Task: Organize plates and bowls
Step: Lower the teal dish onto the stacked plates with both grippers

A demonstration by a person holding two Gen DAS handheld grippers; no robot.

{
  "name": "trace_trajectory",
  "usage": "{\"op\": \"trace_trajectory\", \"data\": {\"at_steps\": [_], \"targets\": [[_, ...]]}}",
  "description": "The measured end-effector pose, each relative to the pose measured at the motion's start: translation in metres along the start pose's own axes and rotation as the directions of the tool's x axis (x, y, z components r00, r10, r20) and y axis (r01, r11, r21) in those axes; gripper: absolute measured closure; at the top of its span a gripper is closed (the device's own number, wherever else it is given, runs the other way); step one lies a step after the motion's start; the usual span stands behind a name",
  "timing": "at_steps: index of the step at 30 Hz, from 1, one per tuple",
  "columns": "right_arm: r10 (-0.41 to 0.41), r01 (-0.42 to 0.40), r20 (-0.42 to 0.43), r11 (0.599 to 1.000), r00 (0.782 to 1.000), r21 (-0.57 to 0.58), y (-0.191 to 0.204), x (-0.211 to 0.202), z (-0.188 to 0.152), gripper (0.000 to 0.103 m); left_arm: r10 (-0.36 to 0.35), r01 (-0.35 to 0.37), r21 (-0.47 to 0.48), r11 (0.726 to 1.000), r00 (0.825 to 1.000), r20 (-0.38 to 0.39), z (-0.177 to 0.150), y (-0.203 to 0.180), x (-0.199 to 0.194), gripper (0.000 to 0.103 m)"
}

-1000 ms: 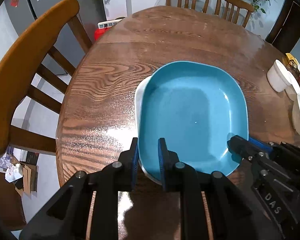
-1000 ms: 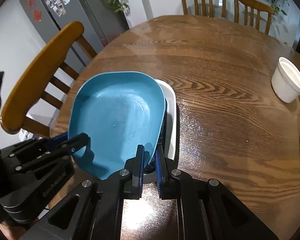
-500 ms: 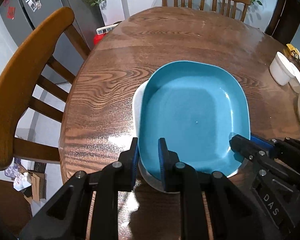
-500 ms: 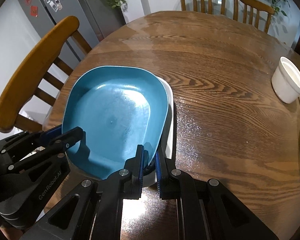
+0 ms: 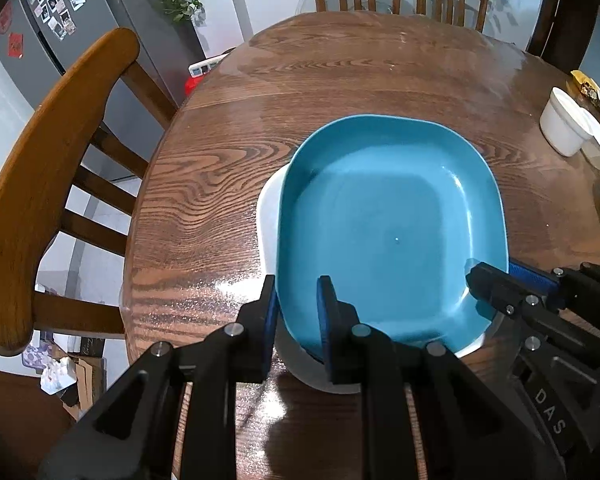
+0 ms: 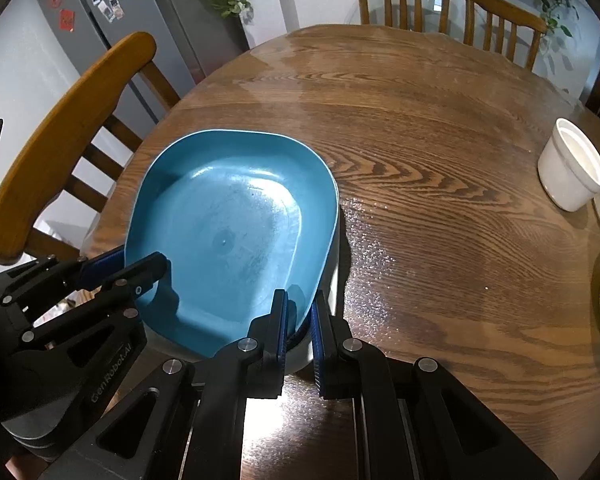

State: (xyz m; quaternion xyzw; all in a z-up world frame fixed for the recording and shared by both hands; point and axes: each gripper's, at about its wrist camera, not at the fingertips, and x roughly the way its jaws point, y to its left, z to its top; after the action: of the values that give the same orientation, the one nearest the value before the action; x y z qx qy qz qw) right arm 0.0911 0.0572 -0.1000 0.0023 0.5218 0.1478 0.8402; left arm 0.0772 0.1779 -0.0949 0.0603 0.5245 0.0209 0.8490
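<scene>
Blue plate [image 5: 388, 224] sitting in a white dish [image 5: 269, 216] on the wooden table [image 5: 340, 72], left gripper [image 5: 296, 312] and right gripper [image 6: 299, 320] each clamped on its near rim, white cup [image 6: 572, 168] well apart.

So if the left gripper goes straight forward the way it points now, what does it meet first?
The left gripper already clamps the blue plate's near rim, so it would push that plate, probably down onto the white dish beneath.

One blue plate [image 5: 388, 216], sitting on one white dish [image 5: 269, 216] underneath. One white cup [image 6: 572, 166] at the tabletop [image 6: 440, 120] right edge, plus pale dishes beside it, count unclear. Three wooden chairs [image 6: 60, 140], two tongs [image 5: 296, 308] [image 6: 299, 320], one fridge [image 6: 112, 20].
</scene>
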Motion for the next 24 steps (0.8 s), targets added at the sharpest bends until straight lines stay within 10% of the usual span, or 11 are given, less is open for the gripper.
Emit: {"op": "trace_trajectory", "data": {"at_steps": [24], "targets": [[-0.018,0.018,-0.003,1.000,1.000,-0.007,0.0022,0.0020,0.0011,0.091,0.001,-0.001,-0.011,1.000,1.000,-0.004,0.0001,-0.0015,-0.0011,0.083]]}}
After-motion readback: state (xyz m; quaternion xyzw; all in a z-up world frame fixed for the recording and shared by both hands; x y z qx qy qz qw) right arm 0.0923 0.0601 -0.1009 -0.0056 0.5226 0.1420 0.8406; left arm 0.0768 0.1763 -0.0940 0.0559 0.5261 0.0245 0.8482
